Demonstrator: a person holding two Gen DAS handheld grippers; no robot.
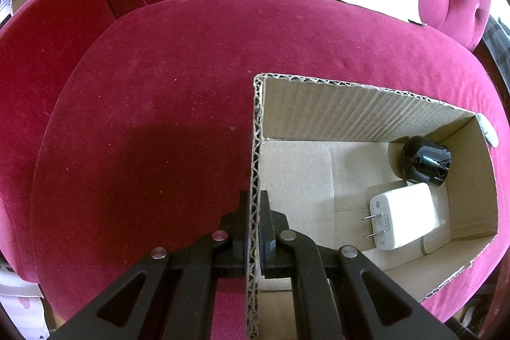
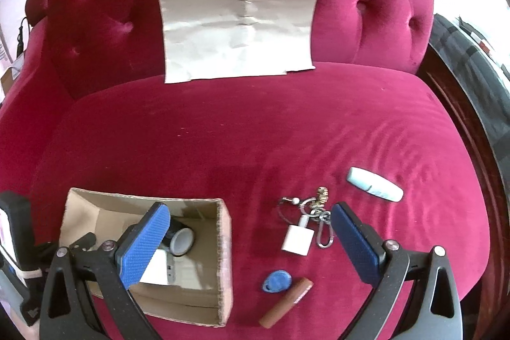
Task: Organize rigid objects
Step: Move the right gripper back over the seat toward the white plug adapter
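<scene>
An open cardboard box (image 1: 350,110) sits on the red velvet seat. My left gripper (image 1: 255,203) is shut on the box's left wall. Inside lie a black cylinder (image 1: 425,161) and a white plug charger (image 1: 401,215). My right gripper (image 2: 251,241) is open above the seat, with its blue pads (image 2: 153,241) wide apart and nothing held. Below it, right of the box (image 2: 224,244), lie a white tag on a keyring (image 2: 298,239), a blue key fob (image 2: 276,281), a brown stick (image 2: 287,301) and a pale blue oblong (image 2: 374,184).
A sheet of brown paper (image 2: 239,24) leans against the tufted backrest (image 2: 382,5). The seat cushion (image 1: 159,117) stretches left of and behind the box. A dark wooden frame (image 2: 471,133) borders the seat on the right.
</scene>
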